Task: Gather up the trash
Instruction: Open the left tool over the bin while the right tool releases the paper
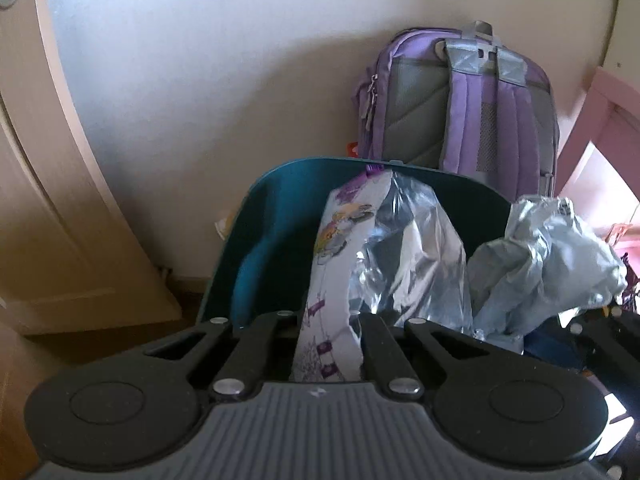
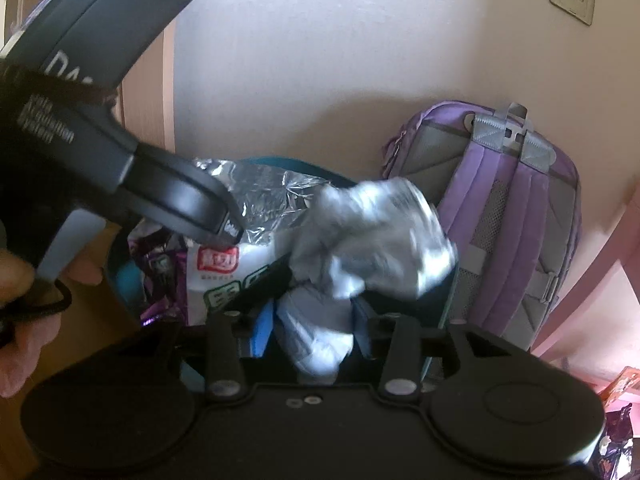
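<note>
Your dark teal plastic waste bin [image 1: 280,216] stands on the floor in front of the purple fabric backpack [image 1: 480,112], open mouth just below both grippers. Left gripper [image 1: 332,344]: jaws pressed together, pinching the white-and-purple printed foil snack wrapper [image 1: 340,240], which hangs over the bin. Right gripper [image 2: 316,340]: jaws part-spread around the crumpled pale-blue plastic bag [image 2: 372,236]; whether the pads press it, you cannot tell. Judgement: both pieces collected, neither dropped in yet; release remains. More wrappers [image 2: 616,436] lie at the right edge.
</note>
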Demonstrator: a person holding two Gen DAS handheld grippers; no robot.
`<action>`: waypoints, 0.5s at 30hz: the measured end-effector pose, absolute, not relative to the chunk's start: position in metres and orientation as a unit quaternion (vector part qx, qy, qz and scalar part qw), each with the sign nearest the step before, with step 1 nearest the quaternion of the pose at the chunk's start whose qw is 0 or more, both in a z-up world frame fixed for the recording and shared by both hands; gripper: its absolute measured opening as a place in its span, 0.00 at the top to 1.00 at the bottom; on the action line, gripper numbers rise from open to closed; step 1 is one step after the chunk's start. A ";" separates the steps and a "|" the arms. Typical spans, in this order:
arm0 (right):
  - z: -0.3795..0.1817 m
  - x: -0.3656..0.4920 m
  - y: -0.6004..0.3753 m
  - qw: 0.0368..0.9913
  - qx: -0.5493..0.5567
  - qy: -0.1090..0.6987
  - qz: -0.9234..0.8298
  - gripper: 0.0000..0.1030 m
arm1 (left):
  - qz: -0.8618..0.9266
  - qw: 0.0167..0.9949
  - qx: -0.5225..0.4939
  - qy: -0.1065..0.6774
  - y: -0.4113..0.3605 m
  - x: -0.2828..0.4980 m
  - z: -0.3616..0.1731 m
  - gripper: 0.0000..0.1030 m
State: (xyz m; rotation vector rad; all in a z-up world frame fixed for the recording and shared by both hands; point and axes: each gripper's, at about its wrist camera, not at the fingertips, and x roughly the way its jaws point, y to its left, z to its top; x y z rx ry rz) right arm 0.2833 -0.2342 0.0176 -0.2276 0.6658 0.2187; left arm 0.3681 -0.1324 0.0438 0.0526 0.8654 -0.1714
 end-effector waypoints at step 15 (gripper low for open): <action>0.033 0.277 -0.257 0.942 -0.088 0.312 0.089 0.48 | -0.079 0.910 0.007 0.408 -0.125 0.375 0.039 0.24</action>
